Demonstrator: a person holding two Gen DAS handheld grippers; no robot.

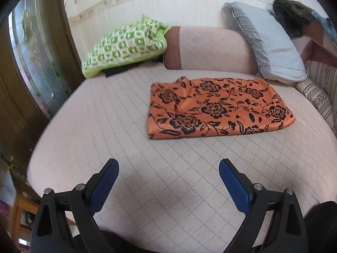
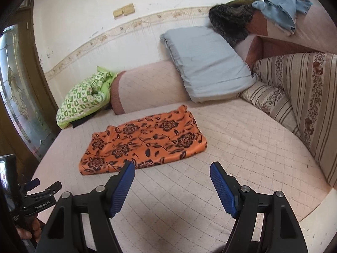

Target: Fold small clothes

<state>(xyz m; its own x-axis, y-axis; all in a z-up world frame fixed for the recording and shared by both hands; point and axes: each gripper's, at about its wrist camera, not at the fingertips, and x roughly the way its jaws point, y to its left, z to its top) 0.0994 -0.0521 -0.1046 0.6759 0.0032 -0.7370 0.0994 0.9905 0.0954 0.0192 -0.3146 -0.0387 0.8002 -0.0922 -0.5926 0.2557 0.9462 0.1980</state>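
The orange cloth [image 1: 219, 108] with its black flower print lies folded into a rough rectangle on the bed [image 1: 105, 126], flat on the pale quilted cover, nothing touching it. From the left wrist view it sits at about one o'clock from the left claw [image 1: 168, 179], well apart from the blue pads [image 1: 105, 186]. That claw is spread wide and holds nothing, hanging over the near part of the cover.

From the right wrist view the cloth [image 2: 143, 141] lies at about eleven o'clock from the right claw [image 2: 172, 181], whose left fingertip appears just short of the cloth's near edge — whether it overlaps the fabric or only lines up with it, I cannot tell. This claw too gapes wide and grips nothing. At its eight o'clock, low at the frame's edge, the left claw's black body [image 2: 40, 196] shows with a hand [image 2: 29, 229] around the handle.

Beyond the cloth, a pink bolster [image 1: 210, 48] runs along the wall. At the cloth's ten o'clock a green checked blanket [image 1: 124, 46] is heaped against the bolster's end, a dark item under its near edge. At two o'clock a grey pillow [image 1: 267, 42] leans on the bolster, with something dark and furry [image 2: 229, 23] above it and a blue garment [image 2: 282, 8] draped further right. A striped cushion [image 2: 294, 97] lines the bed's right side.
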